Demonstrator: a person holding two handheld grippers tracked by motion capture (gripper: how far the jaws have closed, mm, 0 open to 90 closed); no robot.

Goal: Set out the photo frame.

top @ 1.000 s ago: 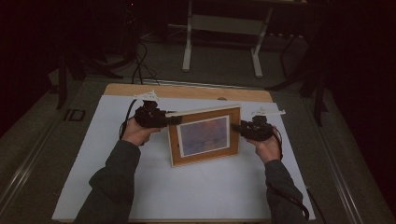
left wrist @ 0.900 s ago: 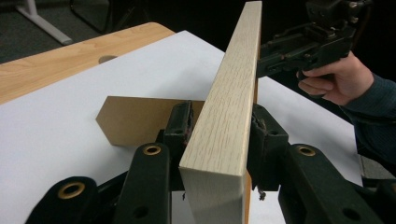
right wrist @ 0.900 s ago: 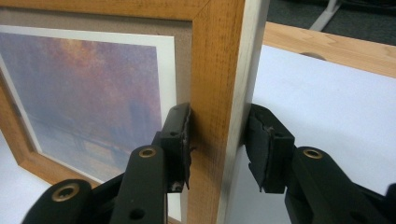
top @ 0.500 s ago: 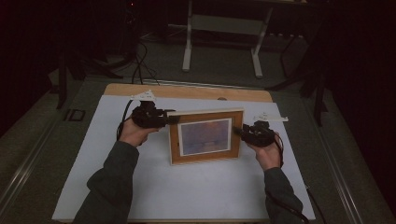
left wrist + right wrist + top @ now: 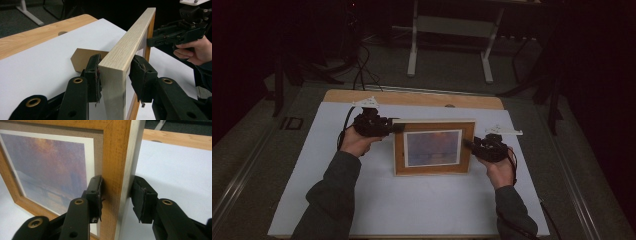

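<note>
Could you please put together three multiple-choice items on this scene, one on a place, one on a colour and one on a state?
1. Where do the left tongs meet the picture frame?
A. at its upper left corner
B. at the middle of its bottom edge
C. on the glass at its centre

2. What colour is the sheet under the frame?
A. green
B. white
C. red

3. How does the frame stand?
A. flat, face down
B. upright on its lower edge, picture toward the person
C. hanging on a wall

Key: 1 A, since the high view shows the left tongs at the frame's top left corner, while the right tongs straddle its right side. 2 B, as the sheet on the wooden table is white. 3 B, since the left gripper view shows the frame standing with a brown prop behind it.
</note>
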